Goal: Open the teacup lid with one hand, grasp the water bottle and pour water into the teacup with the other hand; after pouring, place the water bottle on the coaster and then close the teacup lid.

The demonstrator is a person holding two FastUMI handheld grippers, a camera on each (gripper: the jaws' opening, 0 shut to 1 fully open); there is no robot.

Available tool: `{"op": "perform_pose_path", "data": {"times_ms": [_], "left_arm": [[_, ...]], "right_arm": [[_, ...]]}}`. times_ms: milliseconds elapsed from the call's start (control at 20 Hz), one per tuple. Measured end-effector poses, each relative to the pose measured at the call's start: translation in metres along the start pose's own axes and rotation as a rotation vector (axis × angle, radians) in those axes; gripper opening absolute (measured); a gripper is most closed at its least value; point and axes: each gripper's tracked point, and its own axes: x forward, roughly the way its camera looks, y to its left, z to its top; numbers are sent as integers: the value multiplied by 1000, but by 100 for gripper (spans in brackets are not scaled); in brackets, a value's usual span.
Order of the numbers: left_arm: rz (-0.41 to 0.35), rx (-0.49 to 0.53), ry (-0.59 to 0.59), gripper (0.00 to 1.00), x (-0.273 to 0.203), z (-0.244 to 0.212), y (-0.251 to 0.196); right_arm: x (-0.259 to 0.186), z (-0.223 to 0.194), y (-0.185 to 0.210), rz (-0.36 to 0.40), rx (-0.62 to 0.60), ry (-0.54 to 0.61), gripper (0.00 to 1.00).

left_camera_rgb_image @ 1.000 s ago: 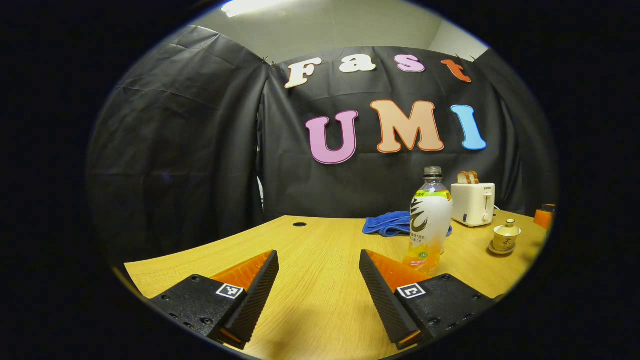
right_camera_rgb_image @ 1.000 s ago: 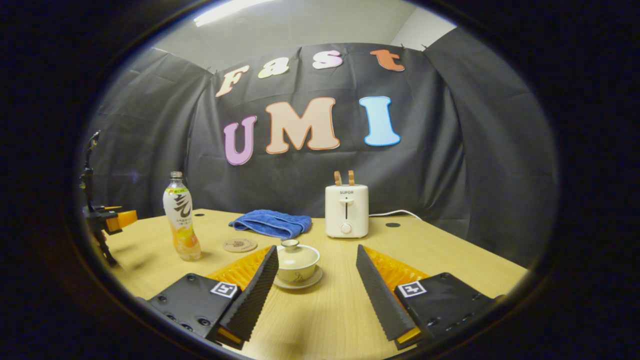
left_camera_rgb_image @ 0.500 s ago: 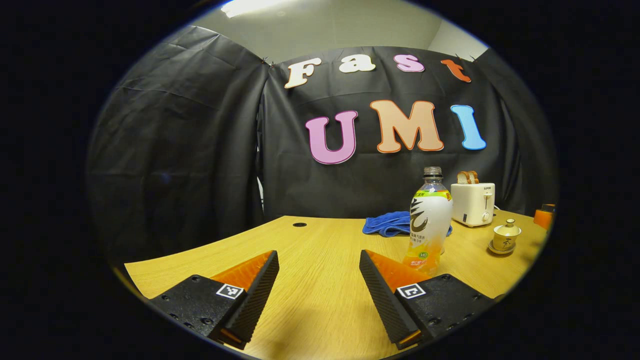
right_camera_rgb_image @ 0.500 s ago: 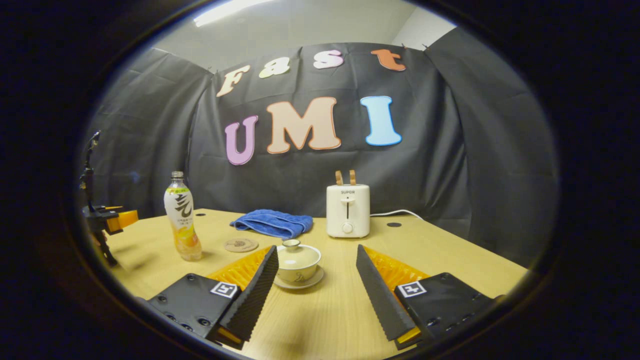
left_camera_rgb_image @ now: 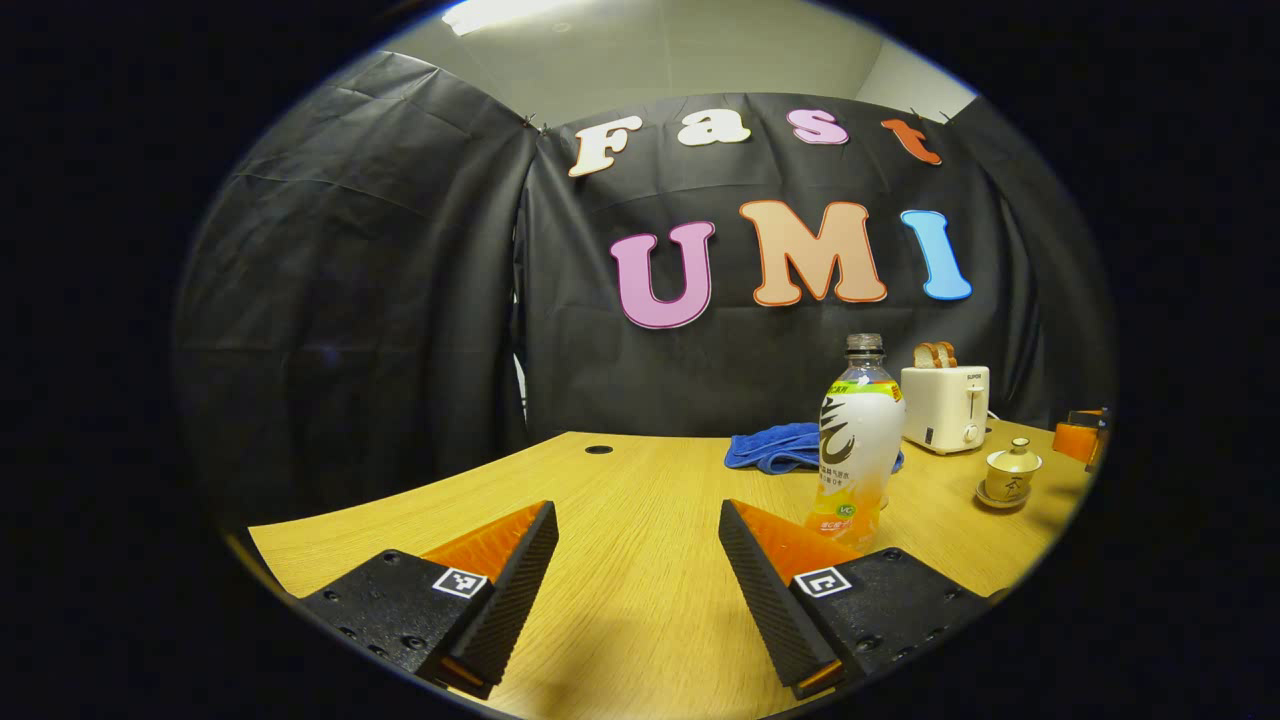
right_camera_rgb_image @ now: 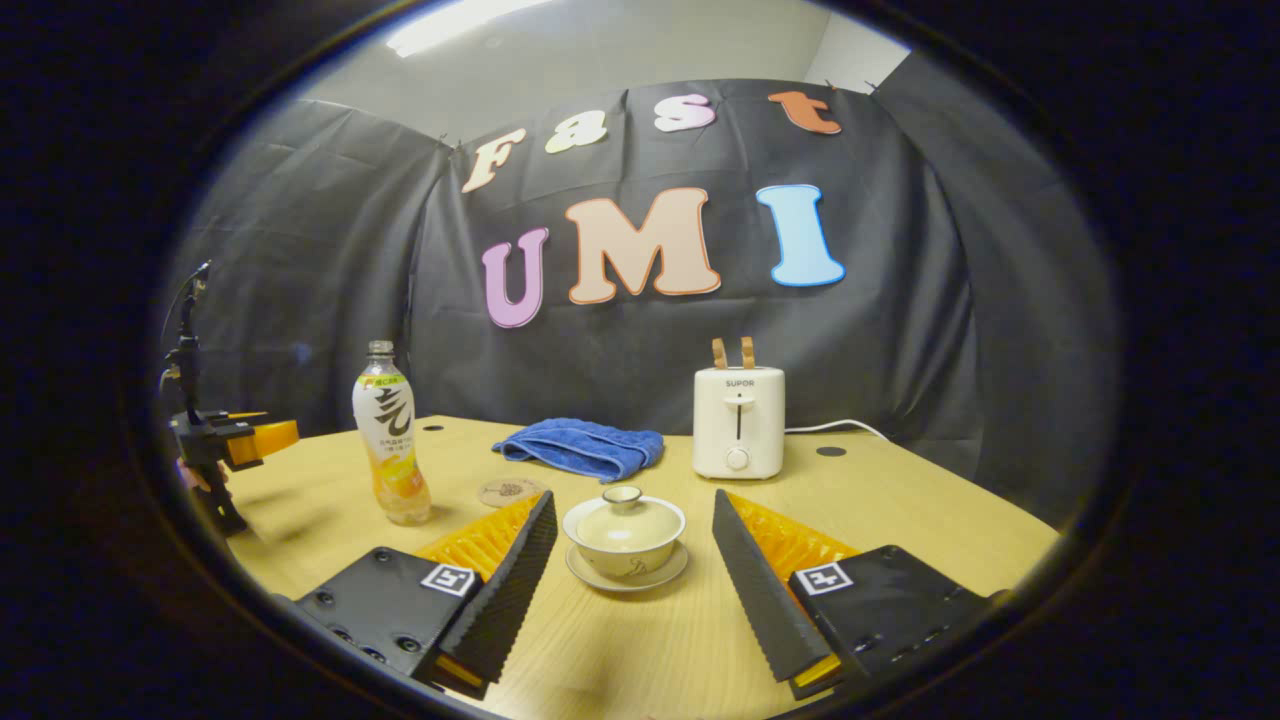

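Observation:
A cream teacup [right_camera_rgb_image: 625,538] with its lid [right_camera_rgb_image: 623,518] on sits on a saucer, just ahead of my right gripper [right_camera_rgb_image: 635,530], which is open with the cup centred before the gap. The water bottle [right_camera_rgb_image: 391,448] stands upright to the left, near a round coaster [right_camera_rgb_image: 509,491]. In the left gripper view the bottle [left_camera_rgb_image: 858,448] stands ahead and to the right of my open left gripper [left_camera_rgb_image: 637,535], which holds nothing. The teacup [left_camera_rgb_image: 1012,474] shows small at far right there. The left gripper [right_camera_rgb_image: 235,442] appears at the left edge of the right gripper view.
A white toaster [right_camera_rgb_image: 739,420] with bread slices stands at the back of the wooden table [right_camera_rgb_image: 900,500], its cord trailing right. A folded blue cloth [right_camera_rgb_image: 583,447] lies behind the coaster. The right gripper [left_camera_rgb_image: 1080,437] peeks in at the left view's far right.
The right gripper has shifted left and closer, so the teacup now sits centred between its fingers instead of by the left finger. The left gripper has stayed still.

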Motion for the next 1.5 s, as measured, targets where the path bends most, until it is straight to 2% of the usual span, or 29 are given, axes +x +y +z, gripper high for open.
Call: {"op": "perform_pose_path", "data": {"times_ms": [350, 650, 950, 1050, 1150, 1200, 1350, 1500], "left_arm": [[-1, -1, 0, 95, 0, 0, 0], [-1, -1, 0, 95, -1, 0, 0], [-1, -1, 1, 95, 0, 0, -1], [-1, -1, 1, 95, 0, 1, -1], [-1, -1, 1, 95, -1, 0, -1], [-1, -1, 1, 95, -1, 0, -1], [-1, -2, 1, 95, -1, 0, -1], [-1, -1, 2, 95, -1, 0, -1]], "right_arm": [[44, -3, 10, 23, 1, 16, 100], [70, -13, 12, 15, -5, 85, 100], [80, -22, 8, -13, -5, 141, 58], [86, -28, 11, 0, -7, 166, 58], [81, -24, 12, 11, -17, 162, 43], [85, -26, 11, 9, -19, 161, 43], [80, -24, 13, 21, -14, 151, 34], [76, -13, 14, 35, -8, 92, 35]]}}
